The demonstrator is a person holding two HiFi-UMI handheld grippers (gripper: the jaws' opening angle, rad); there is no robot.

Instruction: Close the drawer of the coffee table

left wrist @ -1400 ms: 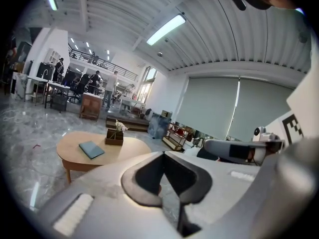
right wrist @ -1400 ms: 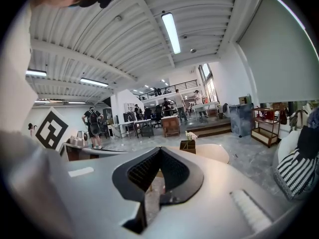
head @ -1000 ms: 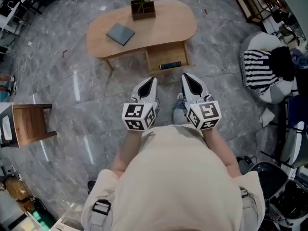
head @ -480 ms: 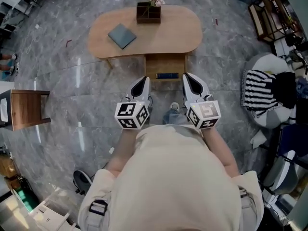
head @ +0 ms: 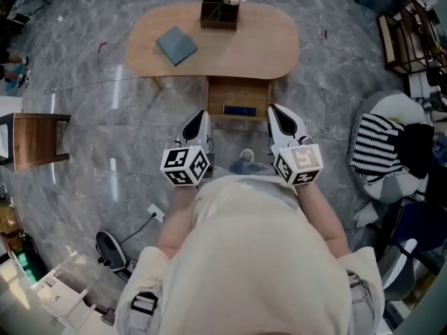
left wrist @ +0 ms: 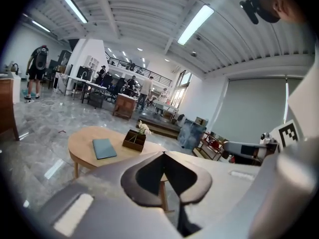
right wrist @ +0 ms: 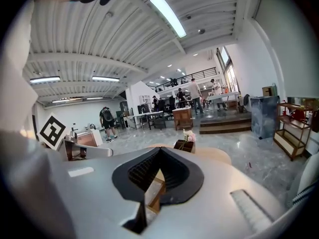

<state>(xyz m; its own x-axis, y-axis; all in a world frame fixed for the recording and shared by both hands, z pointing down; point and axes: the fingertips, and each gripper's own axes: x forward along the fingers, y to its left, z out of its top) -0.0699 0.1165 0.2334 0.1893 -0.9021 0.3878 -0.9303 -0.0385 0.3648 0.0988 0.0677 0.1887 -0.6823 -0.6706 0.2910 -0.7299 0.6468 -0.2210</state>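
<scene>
The left gripper (head: 200,116) and right gripper (head: 274,110) are held with jaws together, empty, near the coffee table's (head: 269,44) open drawer (head: 239,95).

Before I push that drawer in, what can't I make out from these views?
- Drawer front face: the head view looks down from above; in the left gripper view, the shut left hand-held gripper covers it.
- Dark flat item in the drawer: head view, too small to identify.
- Drawer's rails: head view, hidden under the tabletop.
</scene>
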